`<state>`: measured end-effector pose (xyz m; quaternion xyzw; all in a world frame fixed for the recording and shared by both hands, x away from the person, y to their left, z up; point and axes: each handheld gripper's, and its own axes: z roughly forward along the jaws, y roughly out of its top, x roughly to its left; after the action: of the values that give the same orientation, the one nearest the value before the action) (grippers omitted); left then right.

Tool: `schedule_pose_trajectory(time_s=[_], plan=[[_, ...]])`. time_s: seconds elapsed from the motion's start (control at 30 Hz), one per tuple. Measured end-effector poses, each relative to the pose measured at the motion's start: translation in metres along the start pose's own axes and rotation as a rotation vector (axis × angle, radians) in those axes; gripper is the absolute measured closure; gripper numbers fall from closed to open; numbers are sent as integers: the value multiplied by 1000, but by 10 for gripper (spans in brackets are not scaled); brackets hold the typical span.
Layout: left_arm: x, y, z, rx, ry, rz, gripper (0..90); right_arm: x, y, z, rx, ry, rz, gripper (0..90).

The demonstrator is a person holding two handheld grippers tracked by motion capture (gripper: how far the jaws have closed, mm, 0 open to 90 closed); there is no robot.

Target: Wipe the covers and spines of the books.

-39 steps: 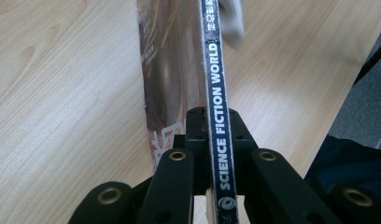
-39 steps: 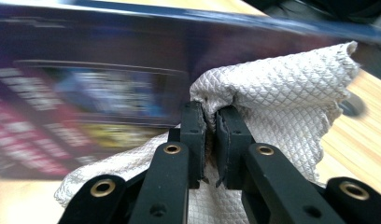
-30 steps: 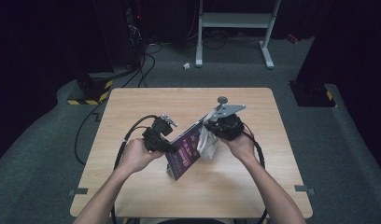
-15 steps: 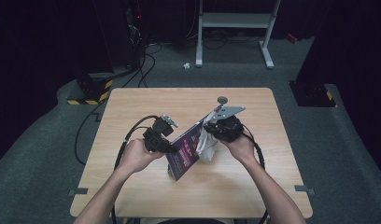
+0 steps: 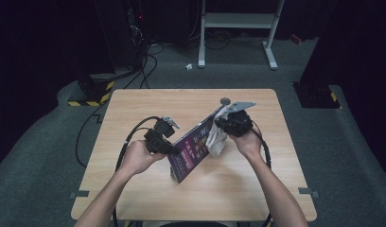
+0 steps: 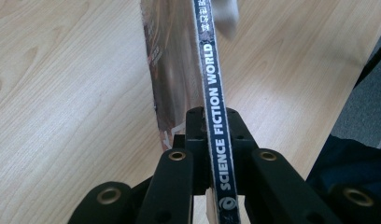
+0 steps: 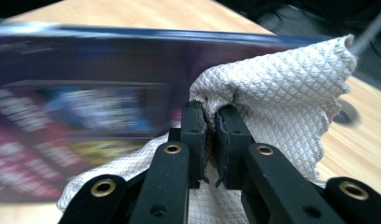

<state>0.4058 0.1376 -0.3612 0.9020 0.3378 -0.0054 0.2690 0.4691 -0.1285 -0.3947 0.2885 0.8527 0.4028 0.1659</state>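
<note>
We judge the step in hand to be wiping the magazine (image 5: 193,146) cover with the cloth (image 5: 215,139), so we want light, even strokes along the glossy face while the other hand keeps it propped steady on edge over the table (image 5: 134,101) — pressing hard could buckle the cover. The left gripper (image 6: 212,123) is clamped on the magazine's spine. The right gripper (image 7: 209,116) has its jaws pinched together on a fold of the white cloth, which lies against the cover
</note>
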Motion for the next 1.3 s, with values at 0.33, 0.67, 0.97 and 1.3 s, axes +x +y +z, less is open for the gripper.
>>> schedule_pose_trajectory(time_s=[0.33,0.67,0.97,1.3], plan=[[1,0,-1,-2,-8,0,831,-12,6,-5,-37,-19,45,823],[3,-2,-1,-5,-6,0,832,-21,-31,32,29,0,137,823],[6,-3,-1,-10,-7,-19,833,1,-54,52,63,27,101,823],[6,-3,-1,-21,-12,-16,835,-31,-84,73,125,-65,261,822]])
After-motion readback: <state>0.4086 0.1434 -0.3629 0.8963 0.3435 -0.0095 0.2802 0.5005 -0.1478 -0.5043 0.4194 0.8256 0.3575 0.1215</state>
